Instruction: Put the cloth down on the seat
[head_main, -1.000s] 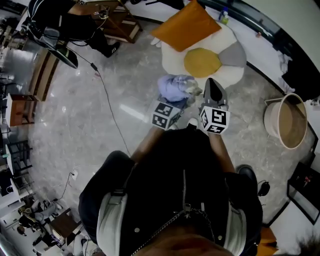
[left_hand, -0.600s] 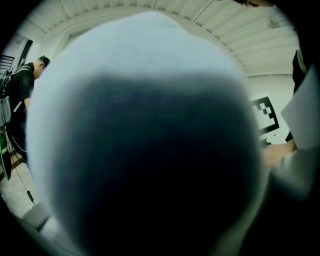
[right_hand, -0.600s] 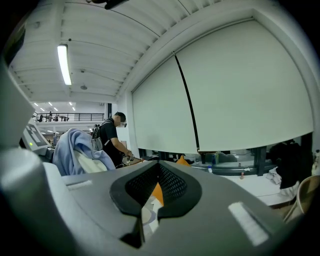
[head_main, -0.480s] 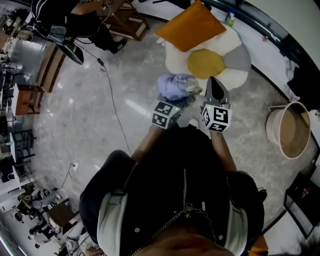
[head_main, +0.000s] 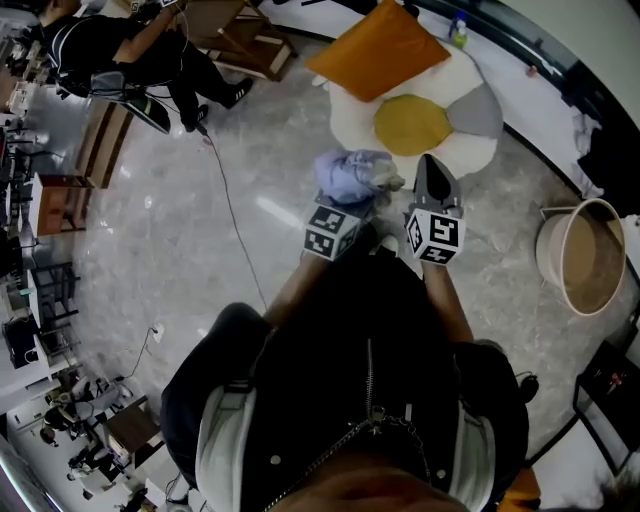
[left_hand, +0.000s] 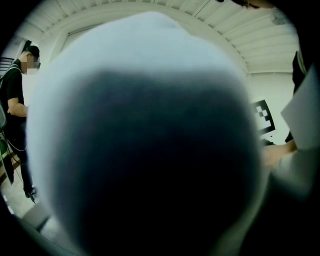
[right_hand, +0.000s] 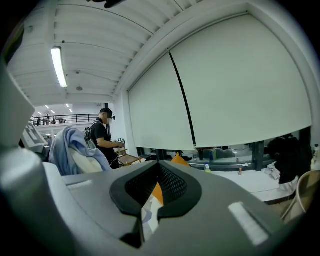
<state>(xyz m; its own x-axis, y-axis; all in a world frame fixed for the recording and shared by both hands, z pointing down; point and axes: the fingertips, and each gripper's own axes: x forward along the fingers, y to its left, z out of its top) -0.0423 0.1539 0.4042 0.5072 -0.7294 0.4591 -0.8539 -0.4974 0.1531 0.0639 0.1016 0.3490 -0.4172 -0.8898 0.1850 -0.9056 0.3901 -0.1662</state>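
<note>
So the whole thing hinges on where the seat is relative to the bundle. The crumpled pale blue-lavender cloth (head_main: 350, 175) is bunched up at the tip of the left tool (head_main: 352, 210). It's so close to that tool's own camera that the left gripper view is basically all fabric and you can't see the jaws. Since the wad sits up at the tip and hangs off the floor in the right gripper view, I'd say the left tool is clamped on it.

The seat, a white fried-egg-shaped floor cushion with a yellow round middle (head_main: 347, 112), lies straight ahead and a bit to the right, and the cloth is just at its near left edge. An orange square pillow (head_main: 375, 50) rests on its far side.

The right tool (head_main: 432, 175) is pinched together with nothing in it, pointing at the cushion just beside the cloth. The cloth's a ball, so no real long axis. My guess is a short push forward and right, then let go.
</note>
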